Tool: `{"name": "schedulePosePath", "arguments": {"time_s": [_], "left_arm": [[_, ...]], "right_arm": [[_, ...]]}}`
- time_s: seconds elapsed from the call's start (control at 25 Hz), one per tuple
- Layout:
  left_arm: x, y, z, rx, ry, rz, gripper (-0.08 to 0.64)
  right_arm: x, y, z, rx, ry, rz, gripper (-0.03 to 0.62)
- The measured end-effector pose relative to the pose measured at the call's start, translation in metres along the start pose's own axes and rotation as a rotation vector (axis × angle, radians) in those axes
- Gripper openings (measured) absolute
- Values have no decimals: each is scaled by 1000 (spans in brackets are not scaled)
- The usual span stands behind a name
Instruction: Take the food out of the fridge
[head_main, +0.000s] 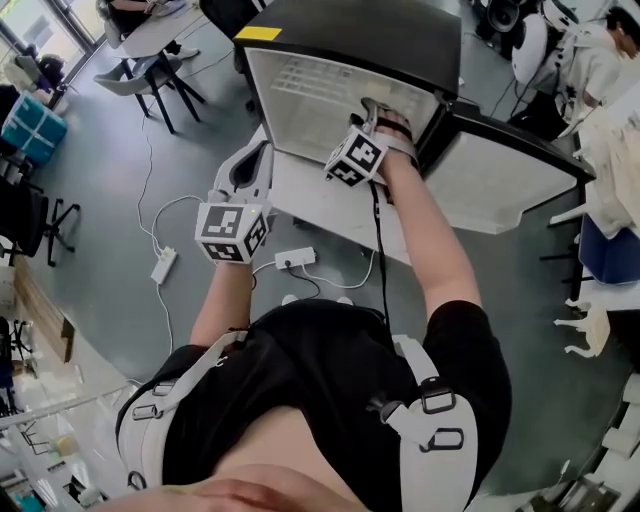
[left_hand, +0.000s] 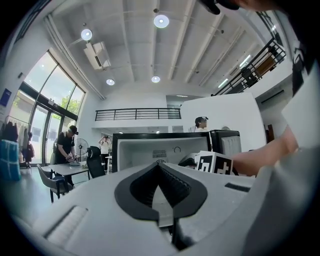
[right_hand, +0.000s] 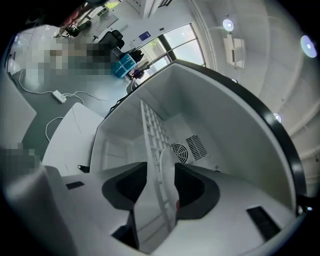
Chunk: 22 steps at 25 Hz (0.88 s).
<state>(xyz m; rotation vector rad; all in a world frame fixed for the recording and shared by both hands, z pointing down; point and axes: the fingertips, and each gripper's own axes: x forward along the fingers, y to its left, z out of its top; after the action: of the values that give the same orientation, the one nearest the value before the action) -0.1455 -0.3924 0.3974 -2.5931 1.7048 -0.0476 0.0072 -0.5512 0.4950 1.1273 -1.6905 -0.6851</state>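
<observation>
A small black fridge (head_main: 350, 40) stands on a white table (head_main: 310, 205), its door (head_main: 490, 180) swung open to the right and its white inside facing me. My right gripper (head_main: 376, 108) reaches into the fridge mouth. In the right gripper view the right gripper (right_hand: 161, 170) is open and rolled, with the white wire shelf (right_hand: 152, 130) running between its jaws. A thin white curved rim (right_hand: 165, 162) shows there too; what it is I cannot tell. My left gripper (head_main: 255, 155) is shut and empty, left of the fridge front (left_hand: 165, 150).
A fan vent (right_hand: 180, 152) sits in the fridge's back wall. A power strip with cables (head_main: 295, 258) lies on the floor before the table. A table with chairs (head_main: 150, 60) stands at far left, and people (left_hand: 65, 145) stand beyond it.
</observation>
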Motion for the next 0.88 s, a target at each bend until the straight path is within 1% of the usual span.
{"name": "schedulePosePath", "arguments": {"time_s": [0.16,0.24,0.44,0.48,0.56,0.64,0.88], "left_arm": [[-5,8,-2,-11,4,9,-6],[-7,9,-4,-12,12,8,-6],[-12,18,-10,-17,30,17,-6],[-12,19,-10,-18,31,19,-6],[-14,21,-10,-17,33,22,-6],[-15,22,-10,-15,34,22,-6],[-15,16,-9,-8,33,3,-6]], "right_arm": [[22,-1,-10,-51,67,-12,178],[32,1,-16,-67,110,-1,184],[48,5,-27,-94,174,13,183],[47,4,-27,-99,175,3,181],[44,3,-26,-114,169,-24,138],[40,3,-23,-138,160,-38,112],[19,10,-13,-170,100,-43,60]]}}
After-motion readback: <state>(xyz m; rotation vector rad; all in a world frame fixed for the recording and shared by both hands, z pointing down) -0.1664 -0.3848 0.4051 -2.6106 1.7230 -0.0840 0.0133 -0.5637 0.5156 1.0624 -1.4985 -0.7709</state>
